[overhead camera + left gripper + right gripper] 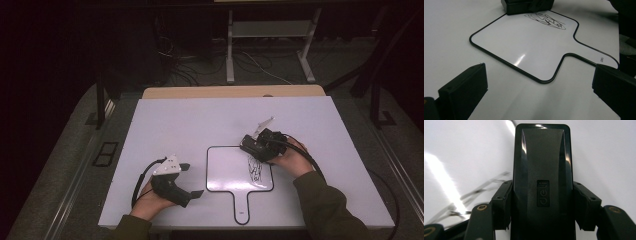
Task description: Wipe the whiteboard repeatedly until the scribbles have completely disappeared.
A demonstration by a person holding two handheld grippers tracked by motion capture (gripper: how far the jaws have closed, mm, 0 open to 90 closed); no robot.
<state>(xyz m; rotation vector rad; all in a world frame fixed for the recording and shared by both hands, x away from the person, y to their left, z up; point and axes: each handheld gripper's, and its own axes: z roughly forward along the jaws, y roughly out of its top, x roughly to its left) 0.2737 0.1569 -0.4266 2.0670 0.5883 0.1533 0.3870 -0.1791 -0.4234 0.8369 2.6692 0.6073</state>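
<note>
Low in the centre of the high view, a paddle-shaped whiteboard [227, 170] with a thin black border lies flat on the white table [175, 120], its long axis running up the frame and its handle pointing to the bottom edge. At its upper right corner, beside black scribbles [255, 170], the right gripper [248, 145] pinches a black eraser [541, 180] marked "deli". Lower left, the left gripper [192, 180] rests spread wide.

Dim, dark surroundings; overhead glare streaks the whiteboard [524, 47]; close eraser [541, 182] slightly soft.
</note>
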